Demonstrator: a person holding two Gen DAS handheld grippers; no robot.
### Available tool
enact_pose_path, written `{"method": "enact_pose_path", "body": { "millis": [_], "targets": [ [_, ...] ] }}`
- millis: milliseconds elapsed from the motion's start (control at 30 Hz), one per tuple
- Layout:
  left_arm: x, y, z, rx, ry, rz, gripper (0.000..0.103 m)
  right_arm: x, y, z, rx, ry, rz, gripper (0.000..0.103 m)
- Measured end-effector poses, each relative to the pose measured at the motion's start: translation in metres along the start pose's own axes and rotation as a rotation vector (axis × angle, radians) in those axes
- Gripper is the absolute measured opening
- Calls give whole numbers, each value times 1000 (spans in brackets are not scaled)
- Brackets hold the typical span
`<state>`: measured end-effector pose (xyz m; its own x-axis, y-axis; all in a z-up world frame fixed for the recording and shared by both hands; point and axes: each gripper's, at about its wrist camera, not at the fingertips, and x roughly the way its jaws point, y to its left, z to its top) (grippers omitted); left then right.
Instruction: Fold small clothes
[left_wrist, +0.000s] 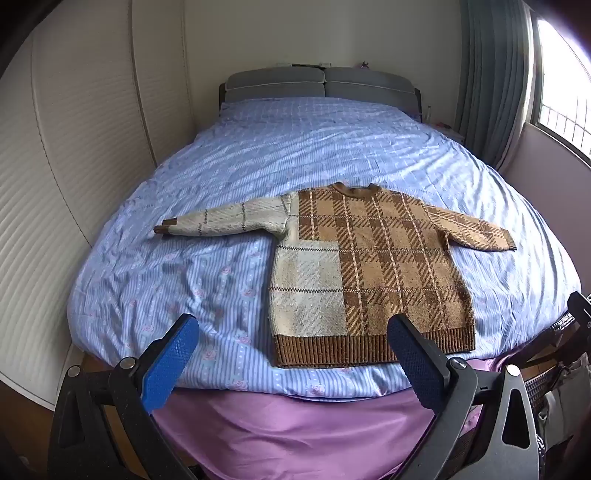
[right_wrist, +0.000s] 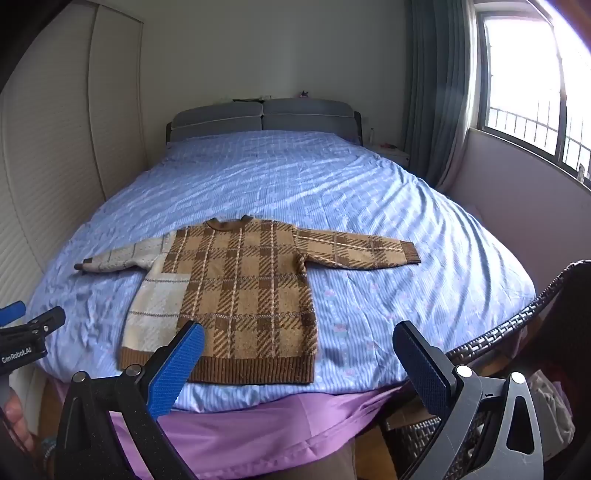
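we hold the left gripper (left_wrist: 291, 328) with its blue pads spread wide apart and nothing between them. the sweater (left_wrist: 369, 266) lies flat on the bed (left_wrist: 295, 155) just ahead of this gripper, its ribbed brown hem nearest us, running from between the fingers to behind the right-hand finger, collar at the far end. its cream sleeve stretches out ahead and to the left, the brown plaid sleeve to the right.

our right gripper (right_wrist: 298, 332) is likewise spread wide and grips nothing. from it the sweater sits ahead and to the left, its hem passing behind the left-hand finger. the left gripper shows off to its left, and a wicker basket (right_wrist: 517, 325) is just to its right.
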<state>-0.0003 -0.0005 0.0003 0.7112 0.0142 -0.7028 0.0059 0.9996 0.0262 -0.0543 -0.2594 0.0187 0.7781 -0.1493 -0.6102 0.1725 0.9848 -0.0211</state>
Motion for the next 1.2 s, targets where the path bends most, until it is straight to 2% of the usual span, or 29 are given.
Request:
{"method": "enact_pose_path", "body": {
  "millis": [1200],
  "targets": [
    [-9,0,2,23,-12,6,103,-4,-7,0,5,-14,-8,103]
  ]
}}
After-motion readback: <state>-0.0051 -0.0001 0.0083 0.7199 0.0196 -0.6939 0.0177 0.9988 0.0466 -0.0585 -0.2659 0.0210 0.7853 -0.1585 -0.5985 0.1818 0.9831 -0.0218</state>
